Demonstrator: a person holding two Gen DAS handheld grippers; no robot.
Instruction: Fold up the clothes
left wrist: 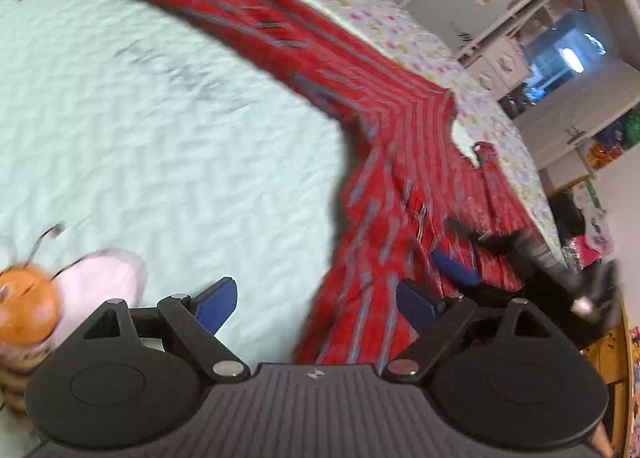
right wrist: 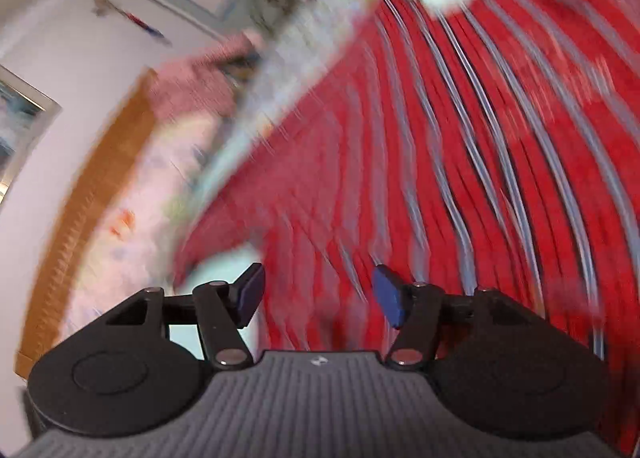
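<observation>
Folding a red striped garment on a bed

Item: red garment (left wrist: pixel 352 106) with grey stripes, lying across the pale bedspread (left wrist: pixel 140 118), one strip running to the far left, its bulk bunched near right.
Method, as judged: smooth the bunched part flat before gathering an edge; take hems, not loose middle cloth.
Left claw (left wrist: pixel 316 298): spread, nothing between the pads, tilted down over the cloth's left edge.
Right claw (right wrist: pixel 320 294): partly spread, empty, angled low over the stripes; view blurred.
</observation>
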